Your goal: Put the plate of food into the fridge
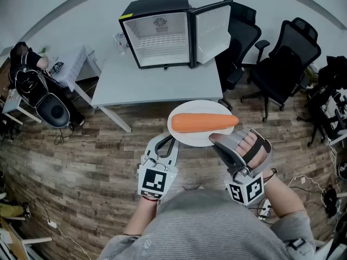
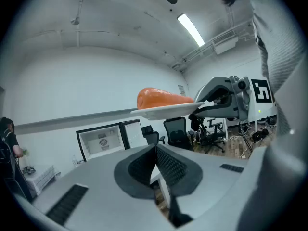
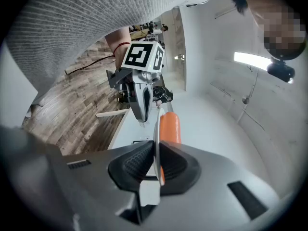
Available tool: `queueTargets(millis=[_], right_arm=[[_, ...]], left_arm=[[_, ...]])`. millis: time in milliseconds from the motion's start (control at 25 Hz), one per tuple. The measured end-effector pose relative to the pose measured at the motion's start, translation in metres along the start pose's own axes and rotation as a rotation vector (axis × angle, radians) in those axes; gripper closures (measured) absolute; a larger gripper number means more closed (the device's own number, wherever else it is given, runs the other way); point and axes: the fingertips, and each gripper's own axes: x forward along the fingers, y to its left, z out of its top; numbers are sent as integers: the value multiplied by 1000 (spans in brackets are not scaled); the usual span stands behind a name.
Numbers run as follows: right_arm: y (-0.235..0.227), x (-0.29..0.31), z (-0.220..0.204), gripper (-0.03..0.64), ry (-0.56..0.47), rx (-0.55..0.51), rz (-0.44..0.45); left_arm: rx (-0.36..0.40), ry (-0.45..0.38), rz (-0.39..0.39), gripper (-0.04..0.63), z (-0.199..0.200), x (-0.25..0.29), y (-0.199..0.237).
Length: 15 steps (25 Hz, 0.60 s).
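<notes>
Head view: white plate (image 1: 194,140) with one whole carrot (image 1: 203,122) lying across it, thin end toward 3 o'clock. Held in the air at 6 o'clock of the desk (image 1: 157,83), seen against the desk's near edge and the wood floor (image 1: 97,156). Gripped at its 5 o'clock rim by the right tongs (image 1: 213,138), closed down almost fully on the thin rim. In the right gripper view, rim edge-on between the two pads, carrot just past them.

Left tongs (image 1: 165,143) at the plate's 7 o'clock, pads pressed together with nothing between. Tip just beside the rim in the head view; touching or not, cannot tell. In the left gripper view, plate up at 1 o'clock, apart from the pads.

Black mini fridge (image 1: 162,34) on the desk at 12 o'clock, door (image 1: 212,28) swung open toward 3 o'clock, white inside with a wire shelf (image 1: 161,40) across it.

Hidden or unclear: plate's underside in the head view; a stretch of rim under the right tongs' upper jaw; small clear items (image 1: 119,39) at the fridge's 9 o'clock, too small to name.
</notes>
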Motion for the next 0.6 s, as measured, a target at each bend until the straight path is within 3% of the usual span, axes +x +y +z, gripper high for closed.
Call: queueTargets(millis=[600], right_arm=[[5, -3, -7, 580, -9, -2, 18]], left_arm=[[9, 38, -27, 583, -4, 16, -23]])
